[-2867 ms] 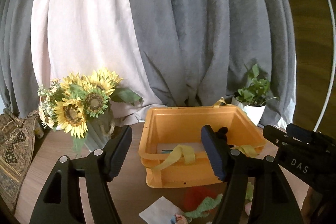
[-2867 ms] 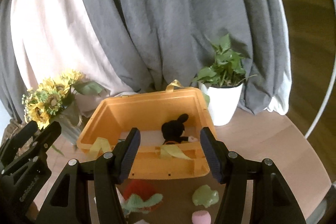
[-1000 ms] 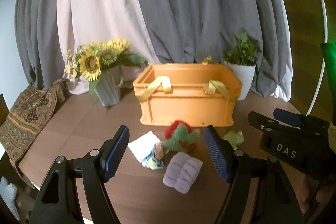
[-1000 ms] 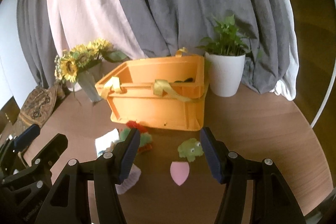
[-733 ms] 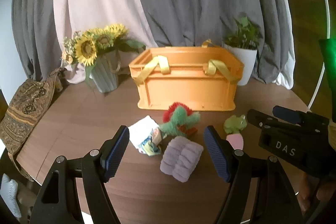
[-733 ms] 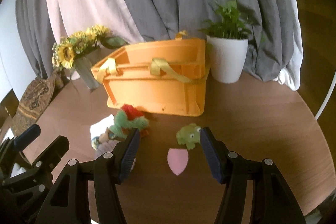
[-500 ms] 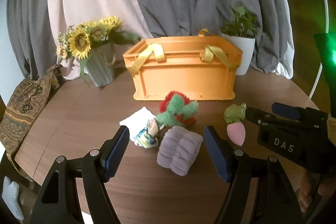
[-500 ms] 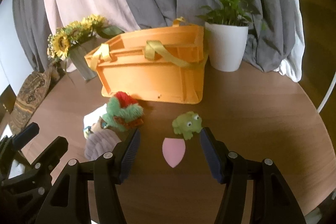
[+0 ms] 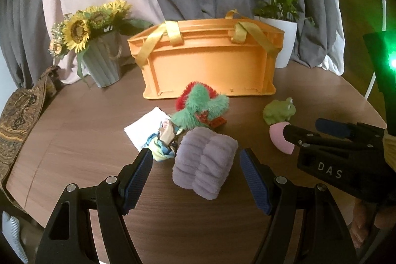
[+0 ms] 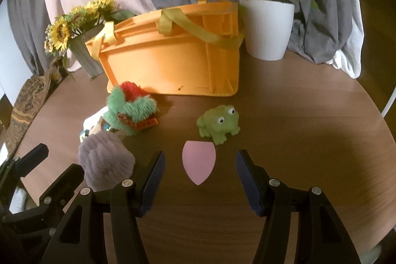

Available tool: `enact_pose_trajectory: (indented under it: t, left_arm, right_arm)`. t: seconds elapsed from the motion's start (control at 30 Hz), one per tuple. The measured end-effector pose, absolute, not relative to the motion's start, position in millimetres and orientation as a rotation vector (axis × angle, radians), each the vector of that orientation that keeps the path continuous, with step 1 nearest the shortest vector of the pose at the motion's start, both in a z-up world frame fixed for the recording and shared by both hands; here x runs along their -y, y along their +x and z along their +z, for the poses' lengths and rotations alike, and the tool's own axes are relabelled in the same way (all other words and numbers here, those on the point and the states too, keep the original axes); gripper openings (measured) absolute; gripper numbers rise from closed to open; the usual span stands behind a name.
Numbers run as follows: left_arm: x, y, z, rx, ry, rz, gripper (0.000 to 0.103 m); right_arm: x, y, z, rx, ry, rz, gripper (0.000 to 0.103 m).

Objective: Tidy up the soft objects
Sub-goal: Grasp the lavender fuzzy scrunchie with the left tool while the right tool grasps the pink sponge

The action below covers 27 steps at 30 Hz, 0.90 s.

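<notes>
An orange crate [image 9: 210, 66] with yellow straps stands at the back of the round wooden table. In front of it lie a green and red fuzzy toy [image 9: 200, 108], a lilac plush roll [image 9: 205, 162], a white cloth with a small patterned bundle [image 9: 148, 130], a green frog [image 10: 219, 124] and a pink teardrop sponge [image 10: 198, 161]. My left gripper [image 9: 196, 176] is open, low over the table, its fingers either side of the lilac roll. My right gripper [image 10: 199, 175] is open and empty, just in front of the pink sponge.
A grey vase of sunflowers [image 9: 99, 51] stands left of the crate and a white potted plant [image 10: 268, 24] right of it. Grey and pink curtains hang behind. A patterned cloth [image 9: 17, 120] drapes over the table's left edge. The table edge curves close on the right.
Both grippers have drawn back from over the crate and come down low toward the table. The soft things in front of the crate now lie close before them. Both stay open.
</notes>
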<state>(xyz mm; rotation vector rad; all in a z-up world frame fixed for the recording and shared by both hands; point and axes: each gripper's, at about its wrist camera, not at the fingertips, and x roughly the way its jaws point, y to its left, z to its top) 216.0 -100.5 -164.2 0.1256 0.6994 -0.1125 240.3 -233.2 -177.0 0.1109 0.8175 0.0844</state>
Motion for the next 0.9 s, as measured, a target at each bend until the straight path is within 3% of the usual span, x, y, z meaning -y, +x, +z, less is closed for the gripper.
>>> enact_pose_trajectory:
  t: [0.37, 0.63, 0.9]
  left_arm:
    - [99.2, 233.0, -183.9, -0.734, 0.130, -0.126, 0.072]
    - [100.5, 240.0, -189.4, -0.746, 0.133, -0.144, 0.062]
    - [100.6, 244.0, -193.6, -0.758, 0.126, -0.170, 0.043]
  right_arm:
    - [228.2, 253.8, -196.5, -0.844, 0.112, 0.079, 0.061]
    - [227.1, 262.5, -206.5, -0.858, 0.126, 0.067, 0.061]
    - [224.9, 265.2, -211.1, -0.870, 0.125, 0.059, 0.060]
